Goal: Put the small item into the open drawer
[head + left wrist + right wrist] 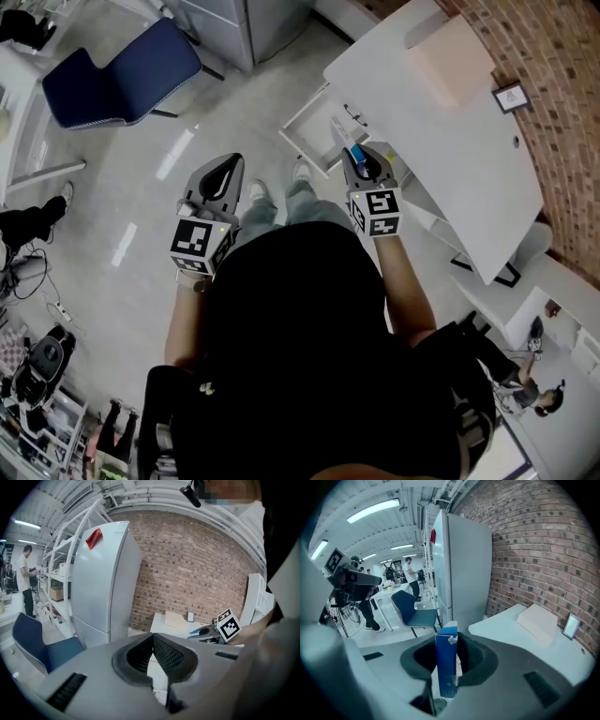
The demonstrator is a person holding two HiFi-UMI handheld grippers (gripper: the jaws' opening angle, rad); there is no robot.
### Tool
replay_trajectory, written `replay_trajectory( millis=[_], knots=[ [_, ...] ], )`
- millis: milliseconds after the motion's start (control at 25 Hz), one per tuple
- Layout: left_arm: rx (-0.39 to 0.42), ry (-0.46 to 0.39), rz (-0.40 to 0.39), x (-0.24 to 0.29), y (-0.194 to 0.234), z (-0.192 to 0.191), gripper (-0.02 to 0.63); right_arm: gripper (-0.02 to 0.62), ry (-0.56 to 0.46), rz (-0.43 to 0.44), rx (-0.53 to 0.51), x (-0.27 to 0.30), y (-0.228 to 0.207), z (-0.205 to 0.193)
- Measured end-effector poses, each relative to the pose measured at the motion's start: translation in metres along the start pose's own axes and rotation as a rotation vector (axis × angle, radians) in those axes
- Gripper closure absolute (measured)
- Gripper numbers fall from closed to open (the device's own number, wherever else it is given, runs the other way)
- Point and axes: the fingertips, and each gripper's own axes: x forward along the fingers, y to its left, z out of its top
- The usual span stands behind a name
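Note:
A small blue carton (446, 663) stands upright between the jaws of my right gripper (447, 639), which is shut on it. In the head view that gripper (359, 155) holds the carton (355, 155) just beside the open white drawer (305, 131), which sticks out from under the white table (441, 141). My left gripper (232, 161) hangs over the floor to the left of the drawer. Its jaws meet at the tips (152, 635) with nothing between them. The right gripper's marker cube (229, 625) shows in the left gripper view.
A blue chair (122, 75) and a tall grey cabinet (248, 28) stand beyond the drawer. On the table lie a beige pad (450, 61) and a small frame (511, 97), against a brick wall (553, 94). People stand in the background (412, 576).

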Motion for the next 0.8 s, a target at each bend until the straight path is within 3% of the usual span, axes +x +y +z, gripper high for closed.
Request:
replay_trajectory(
  millis=[440,800],
  knots=[
    [-0.054,0.087,0.127,0.013,0.009,-0.017,0.603,0.502,0.162,0.089,-0.036,0.069,-0.022,-0.057],
    [-0.077,0.147,0.187,0.018,0.000,-0.036,0.603,0.500,0.321,0.155,-0.079,0.122,-0.025,-0.133]
  ],
)
